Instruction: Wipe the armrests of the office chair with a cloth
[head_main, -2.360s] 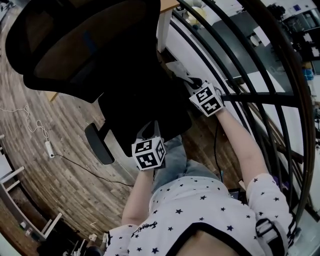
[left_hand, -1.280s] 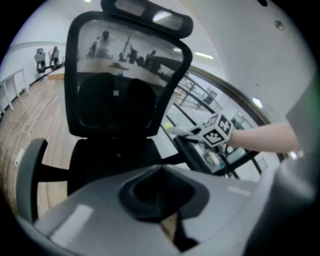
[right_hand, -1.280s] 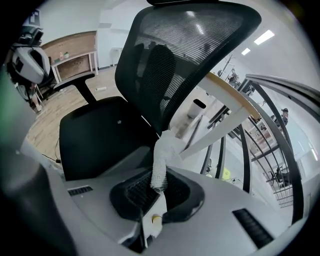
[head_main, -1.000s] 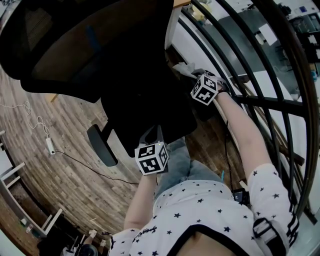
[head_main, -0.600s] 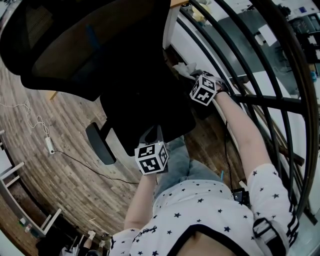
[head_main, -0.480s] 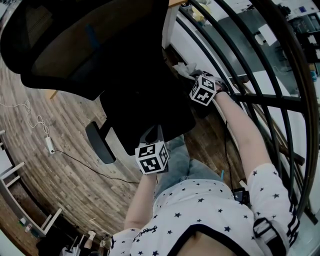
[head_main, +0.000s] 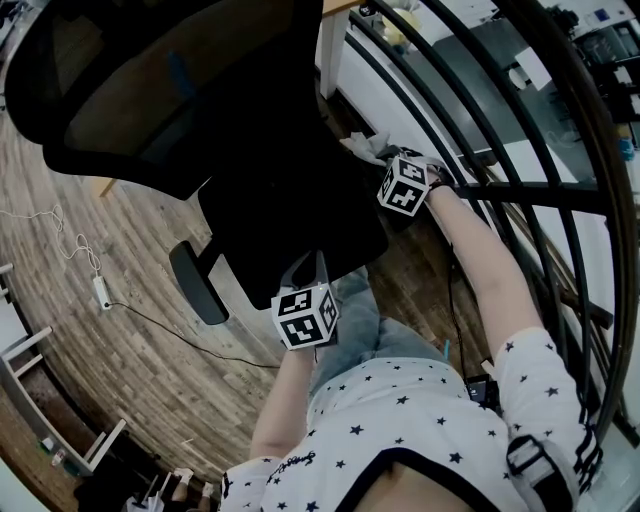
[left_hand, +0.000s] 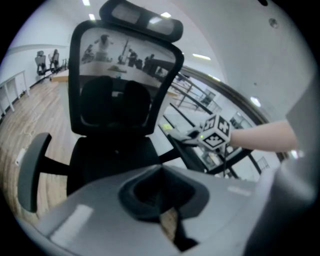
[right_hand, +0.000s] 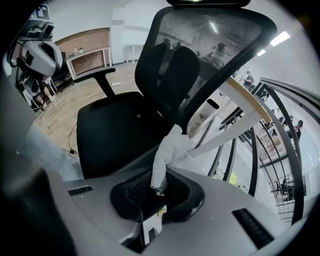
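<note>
A black office chair (head_main: 290, 225) with a mesh back stands in front of me. My right gripper (head_main: 383, 162) is shut on a white cloth (head_main: 363, 147) that lies against the chair's right armrest (left_hand: 186, 150). In the right gripper view the cloth (right_hand: 167, 152) sticks up out of the jaws of the gripper (right_hand: 159, 186), over the dark armrest bar. My left gripper (head_main: 304, 272) hovers at the seat's front edge, shut with nothing in it. The left armrest pad (head_main: 198, 282) is untouched.
A black curved railing (head_main: 480, 120) runs close along the right side of the chair. A white table leg (head_main: 330, 50) stands behind the chair. A power strip with its cable (head_main: 97, 292) lies on the wooden floor at the left.
My right gripper has slid a little farther along the right armrest with the cloth. The left gripper has barely moved.
</note>
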